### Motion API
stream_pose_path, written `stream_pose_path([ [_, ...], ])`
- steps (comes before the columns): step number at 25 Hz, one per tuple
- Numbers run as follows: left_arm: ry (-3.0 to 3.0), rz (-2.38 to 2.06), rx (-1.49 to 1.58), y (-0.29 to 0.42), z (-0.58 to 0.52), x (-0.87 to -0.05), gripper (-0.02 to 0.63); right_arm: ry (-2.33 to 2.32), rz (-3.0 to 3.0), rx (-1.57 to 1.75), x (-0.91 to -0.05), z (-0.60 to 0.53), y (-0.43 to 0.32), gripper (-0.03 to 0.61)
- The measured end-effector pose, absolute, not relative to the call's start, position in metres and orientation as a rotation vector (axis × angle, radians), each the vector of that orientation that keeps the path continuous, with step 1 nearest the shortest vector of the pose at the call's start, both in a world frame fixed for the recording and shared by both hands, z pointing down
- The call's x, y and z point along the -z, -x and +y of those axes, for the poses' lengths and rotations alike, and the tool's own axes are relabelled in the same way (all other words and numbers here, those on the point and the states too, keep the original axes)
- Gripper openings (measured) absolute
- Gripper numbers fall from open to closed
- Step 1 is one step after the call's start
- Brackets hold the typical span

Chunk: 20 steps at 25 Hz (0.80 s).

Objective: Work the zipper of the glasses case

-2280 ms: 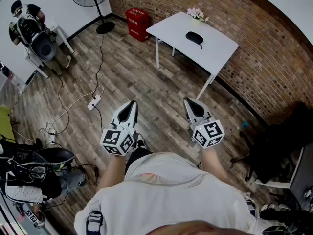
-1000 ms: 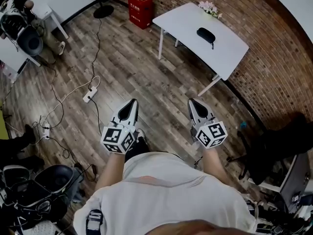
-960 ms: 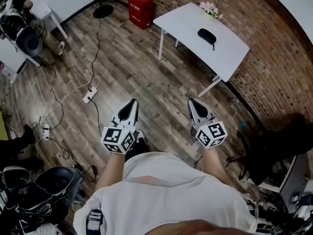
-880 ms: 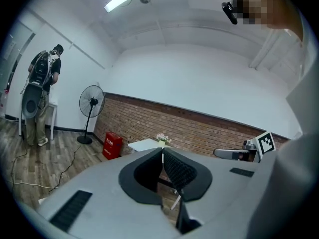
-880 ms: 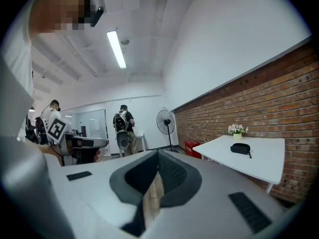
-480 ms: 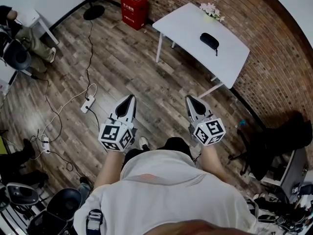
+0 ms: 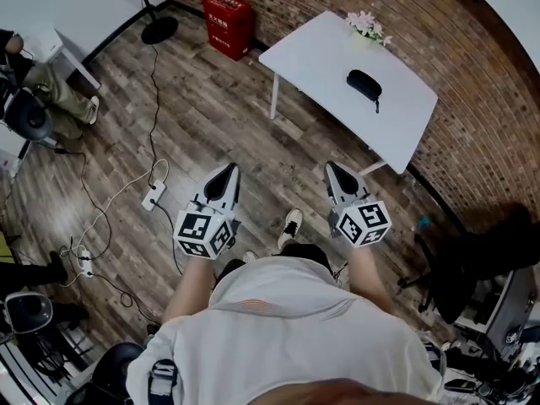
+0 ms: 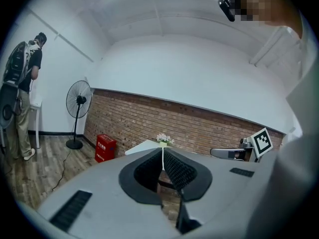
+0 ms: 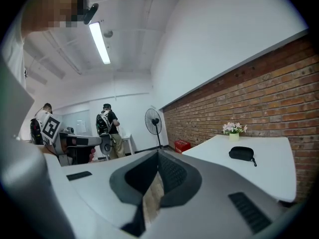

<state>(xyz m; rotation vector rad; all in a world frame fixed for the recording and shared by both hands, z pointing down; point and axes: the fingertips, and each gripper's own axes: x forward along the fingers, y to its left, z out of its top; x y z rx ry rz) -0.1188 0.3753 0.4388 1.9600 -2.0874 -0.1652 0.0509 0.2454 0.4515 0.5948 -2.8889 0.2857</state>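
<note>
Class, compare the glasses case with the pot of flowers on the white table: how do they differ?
The glasses case is black; the pot of flowers is pale with pinkish blooms. The glasses case lies flat; the pot of flowers stands upright. The glasses case sits mid-table; the pot of flowers is at the edge by the brick wall. Both rest on the white table.

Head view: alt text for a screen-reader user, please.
A person standing on a wood floor holds a left tool and a right tool, both shut and empty, apart from a white table by a brick wall. A black glasses case lies on the table near a small pot of flowers.
</note>
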Motion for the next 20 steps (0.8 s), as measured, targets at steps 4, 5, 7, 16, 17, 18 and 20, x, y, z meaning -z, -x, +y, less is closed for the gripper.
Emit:
stream_pose_path([
  [4,-1.967,-2.101,0.145,0.128,0.323,-0.429,0.021,-0.580,-2.912,-0.278,-0.445,0.195,-0.039,0.052],
  [5,-1.966,-2.103,0.144,0.130,0.309,-0.426,0.021,-0.585,-2.915,-0.286,-0.444,0.181,-0.038,0.052],
  [7,-1.966,-2.102,0.141,0.131,0.282,-0.423,0.021,-0.594,-2.916,-0.305,-0.444,0.154,-0.039,0.052],
  [16,-1.987,-2.075,0.124,0.117,0.169,-0.422,0.021,-0.636,-2.904,-0.341,-0.454,0.041,-0.064,0.052],
  [17,-1.988,-2.070,0.120,0.116,0.159,-0.422,0.021,-0.643,-2.904,-0.341,-0.455,0.030,-0.065,0.052],
  [18,-1.991,-2.064,0.115,0.117,0.149,-0.424,0.021,-0.650,-2.903,-0.345,-0.455,0.020,-0.066,0.052],
  [20,-2.001,-2.048,0.102,0.118,0.130,-0.427,0.021,-0.663,-2.903,-0.356,-0.457,0.003,-0.065,0.052],
])
